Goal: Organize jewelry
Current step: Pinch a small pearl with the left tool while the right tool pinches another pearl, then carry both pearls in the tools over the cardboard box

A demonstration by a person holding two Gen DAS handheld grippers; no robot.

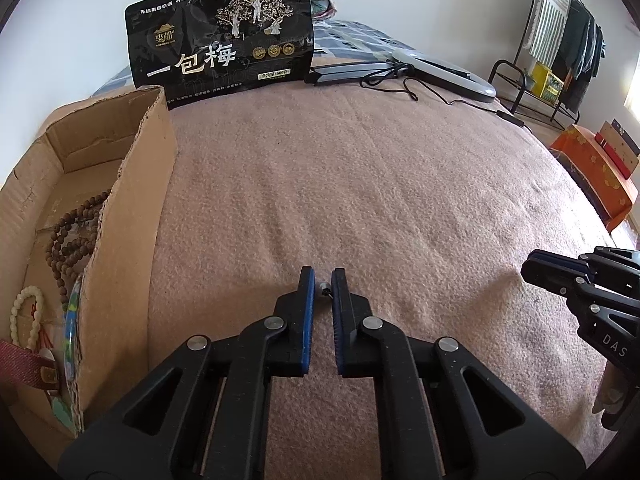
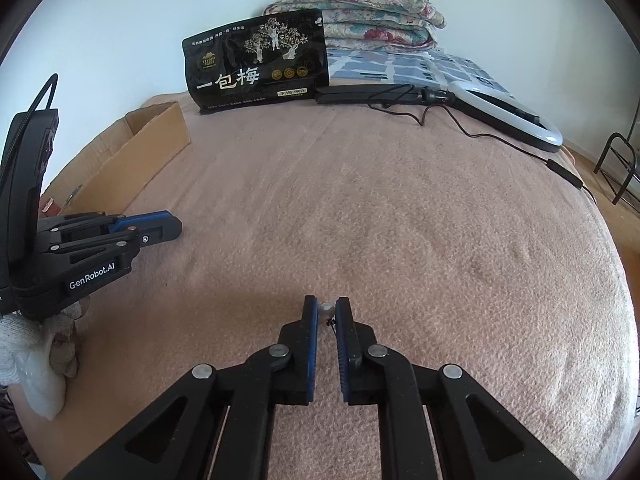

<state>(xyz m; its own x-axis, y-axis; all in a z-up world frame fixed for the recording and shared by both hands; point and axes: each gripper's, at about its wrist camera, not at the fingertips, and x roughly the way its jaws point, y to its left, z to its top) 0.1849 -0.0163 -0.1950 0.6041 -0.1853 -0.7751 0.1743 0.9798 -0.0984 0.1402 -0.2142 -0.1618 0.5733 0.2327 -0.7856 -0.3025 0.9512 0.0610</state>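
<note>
My left gripper (image 1: 322, 289) is shut on a small silver earring (image 1: 323, 289), held between its blue-padded tips above the pink blanket. My right gripper (image 2: 326, 312) is shut on a second small silver earring (image 2: 326, 311) in the same way. The cardboard box (image 1: 132, 184) stands to the left of the left gripper. Inside it lie a brown bead necklace (image 1: 68, 236), a cream bead bracelet (image 1: 24, 312) and a round colourful piece (image 1: 72, 328). The right gripper shows at the right edge of the left wrist view (image 1: 536, 266). The left gripper shows at the left of the right wrist view (image 2: 172, 228).
A pink blanket (image 1: 380, 200) covers the bed. A black snack bag (image 1: 220, 40) stands at the back, with folded quilts (image 2: 380, 12) behind it. A ring light (image 2: 516, 116) and its cable lie at the back right. An orange box (image 1: 592, 176) and a clothes rack (image 1: 560, 40) stand beside the bed.
</note>
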